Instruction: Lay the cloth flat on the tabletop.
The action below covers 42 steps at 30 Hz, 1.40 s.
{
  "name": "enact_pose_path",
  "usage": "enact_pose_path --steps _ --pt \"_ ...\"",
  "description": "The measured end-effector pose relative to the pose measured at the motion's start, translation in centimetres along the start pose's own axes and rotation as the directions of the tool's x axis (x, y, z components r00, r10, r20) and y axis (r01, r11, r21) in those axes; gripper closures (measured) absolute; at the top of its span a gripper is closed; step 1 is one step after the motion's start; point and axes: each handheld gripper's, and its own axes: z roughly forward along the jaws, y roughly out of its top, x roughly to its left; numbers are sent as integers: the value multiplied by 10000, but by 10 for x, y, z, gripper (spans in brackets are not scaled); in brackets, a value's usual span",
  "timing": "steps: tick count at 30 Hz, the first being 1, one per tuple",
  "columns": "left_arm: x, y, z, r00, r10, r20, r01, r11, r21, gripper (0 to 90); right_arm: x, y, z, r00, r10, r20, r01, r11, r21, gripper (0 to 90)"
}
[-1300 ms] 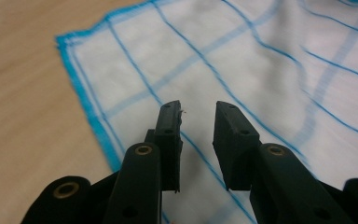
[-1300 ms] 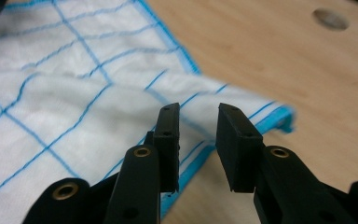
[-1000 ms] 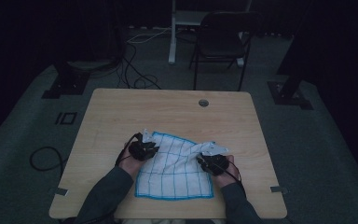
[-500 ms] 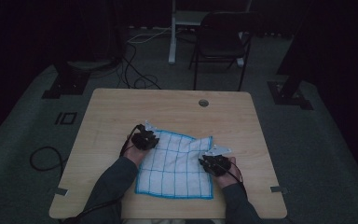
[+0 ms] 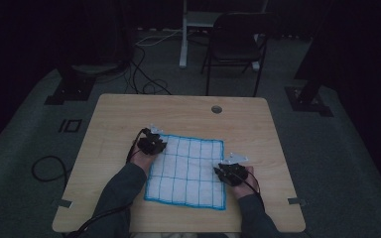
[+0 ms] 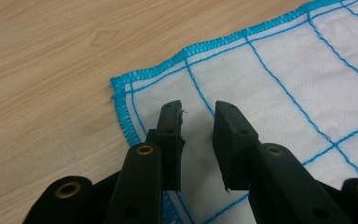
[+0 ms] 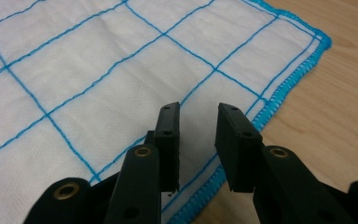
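High view: a white cloth [image 5: 188, 171] with a blue grid lies flat on the bench [image 5: 129, 111]. The left claw [image 5: 152, 144] sits at its far left corner, the right claw [image 5: 232, 173] at its right edge.

Left gripper view: the left claw [image 6: 198, 114] stands open above the cloth [image 6: 279, 79] corner, gripping nothing.

Right gripper view: the right claw [image 7: 198, 116] has just been opening; it stands empty over the cloth [image 7: 98, 70] near its hem.

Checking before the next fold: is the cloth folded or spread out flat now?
Spread flat: the cloth lies as one open square on the table, all four blue-edged corners showing.
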Motion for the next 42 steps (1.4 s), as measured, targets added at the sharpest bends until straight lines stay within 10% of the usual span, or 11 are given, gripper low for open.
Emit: enact_pose_path --steps 18,31,42 --pt "8 1 -2 9992 -87 -380 84 9999 -90 674 -12 14 17 9997 106 197 -103 9998 -169 664" --pt "3 -9 -60 10000 59 30 -55 9915 -1296 604 -15 7 -13 9982 70 588 -39 9986 -520 582" --pt "8 -41 -85 9989 -432 162 449 9902 -1325 574 -25 -12 -26 9952 459 865 -439 9987 -245 545"
